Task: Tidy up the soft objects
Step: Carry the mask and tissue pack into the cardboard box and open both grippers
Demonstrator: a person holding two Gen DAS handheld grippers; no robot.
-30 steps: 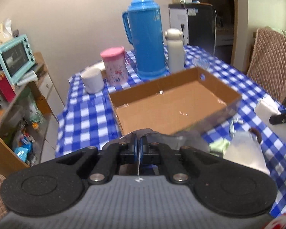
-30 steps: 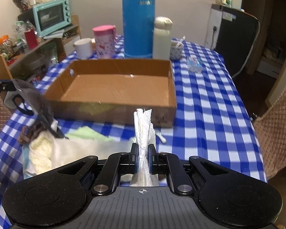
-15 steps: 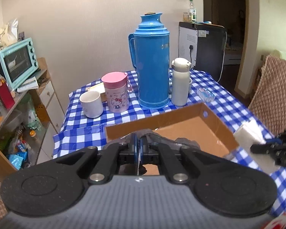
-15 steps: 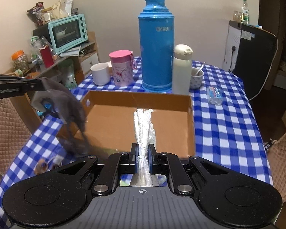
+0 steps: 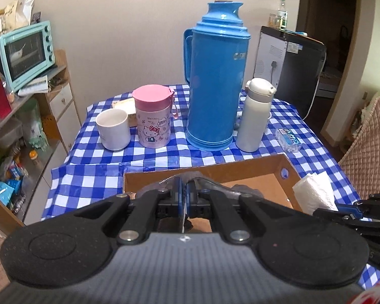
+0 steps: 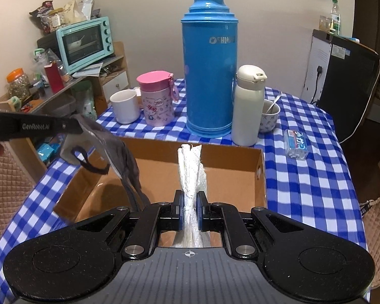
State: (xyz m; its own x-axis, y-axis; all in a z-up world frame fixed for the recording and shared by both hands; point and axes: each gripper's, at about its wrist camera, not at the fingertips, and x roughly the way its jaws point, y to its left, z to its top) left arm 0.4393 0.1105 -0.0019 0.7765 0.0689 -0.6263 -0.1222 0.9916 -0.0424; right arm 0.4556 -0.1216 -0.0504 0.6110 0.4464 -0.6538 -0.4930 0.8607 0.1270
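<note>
From the left wrist view, the left gripper (image 5: 183,197) has travelled forward from the near edge of the table (image 5: 93,182) and now hangs over the cardboard box (image 5: 266,167). Its jaws are clamped tight on a thin dark grey cloth (image 5: 235,190) that drapes into the box. A second ago the whole box floor lay ahead of it. The blue thermos (image 5: 215,81), pink cup (image 5: 153,116), white mug (image 5: 113,129) and white bottle (image 5: 254,116) now loom close behind the far wall.

From the right wrist view, the right gripper (image 6: 190,212) has come forward too, its jaws pinched on a folded white cloth (image 6: 191,167), now above the box floor rather than short of it. Both pieces look ready to drop. The grey cloth hangs just left of it, so the two loads may tangle. A bowl with a spoon (image 6: 269,116) and a small packet (image 6: 296,145) sit clear to the right.
</note>
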